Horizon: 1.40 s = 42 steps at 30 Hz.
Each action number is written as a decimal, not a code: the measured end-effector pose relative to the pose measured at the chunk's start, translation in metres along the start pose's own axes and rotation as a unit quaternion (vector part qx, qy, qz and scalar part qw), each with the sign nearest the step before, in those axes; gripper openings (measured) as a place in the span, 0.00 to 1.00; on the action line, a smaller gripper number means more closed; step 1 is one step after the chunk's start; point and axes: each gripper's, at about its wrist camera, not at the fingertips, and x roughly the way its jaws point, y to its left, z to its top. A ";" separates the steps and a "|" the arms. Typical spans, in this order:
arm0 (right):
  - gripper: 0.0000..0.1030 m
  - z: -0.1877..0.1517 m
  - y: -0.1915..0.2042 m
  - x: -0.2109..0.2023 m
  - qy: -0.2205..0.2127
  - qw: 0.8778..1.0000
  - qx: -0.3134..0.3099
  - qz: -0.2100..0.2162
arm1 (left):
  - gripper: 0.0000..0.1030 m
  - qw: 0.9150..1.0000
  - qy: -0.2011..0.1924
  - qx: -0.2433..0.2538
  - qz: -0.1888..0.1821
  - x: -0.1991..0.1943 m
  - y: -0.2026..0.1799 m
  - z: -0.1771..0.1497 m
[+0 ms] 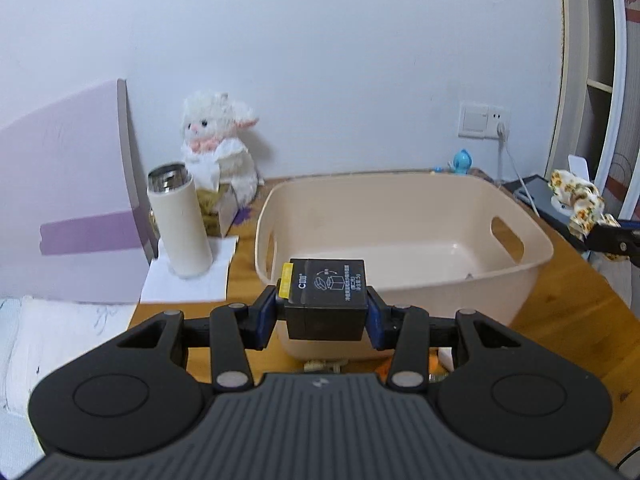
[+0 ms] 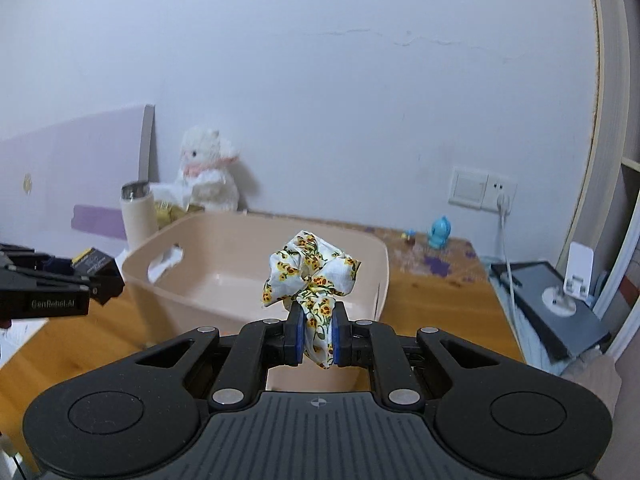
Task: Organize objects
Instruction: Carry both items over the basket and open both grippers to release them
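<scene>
My left gripper point(image 1: 325, 316) is shut on a small black box point(image 1: 326, 298) with a yellow tab, held up in front of the near wall of a beige plastic bin point(image 1: 404, 236). The same box point(image 2: 94, 261) and left gripper point(image 2: 84, 276) show at the left edge of the right wrist view. My right gripper point(image 2: 316, 338) is shut on a floral fabric scrunchie point(image 2: 310, 276), raised just before the bin point(image 2: 256, 260). In the left wrist view the scrunchie point(image 1: 578, 200) hangs at the far right. The bin's floor looks bare.
A cream thermos point(image 1: 178, 224) stands on white paper left of the bin, beside a tissue box and a white plush toy point(image 1: 218, 140). A blue figurine point(image 2: 440, 232) sits near the wall socket. A dark tablet with a white stand point(image 2: 560, 300) lies at the right. The wooden table point(image 2: 436, 300) carries everything.
</scene>
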 end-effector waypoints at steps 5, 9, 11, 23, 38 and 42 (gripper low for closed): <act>0.12 0.014 -0.001 0.018 -0.010 1.000 0.003 0.000 | 0.45 1.000 -0.012 0.015 0.004 0.013 -0.005 0.017; 0.12 0.022 -0.001 0.040 -0.006 1.000 0.007 0.003 | 0.45 0.999 -0.015 0.024 0.013 0.031 -0.010 0.028; 0.12 0.025 0.000 0.053 0.002 1.000 0.008 0.005 | 0.45 0.999 -0.013 0.029 0.019 0.044 -0.015 0.032; 0.12 0.019 0.002 0.131 0.087 0.996 -0.014 0.014 | 0.45 0.997 0.062 0.041 0.036 0.130 -0.030 0.031; 0.68 0.007 0.005 0.137 0.102 0.995 -0.016 0.009 | 0.70 0.996 0.082 0.040 0.020 0.139 -0.025 0.024; 0.88 0.015 0.000 0.112 0.082 0.997 -0.005 0.015 | 0.82 0.997 0.055 0.042 0.026 0.115 -0.027 0.032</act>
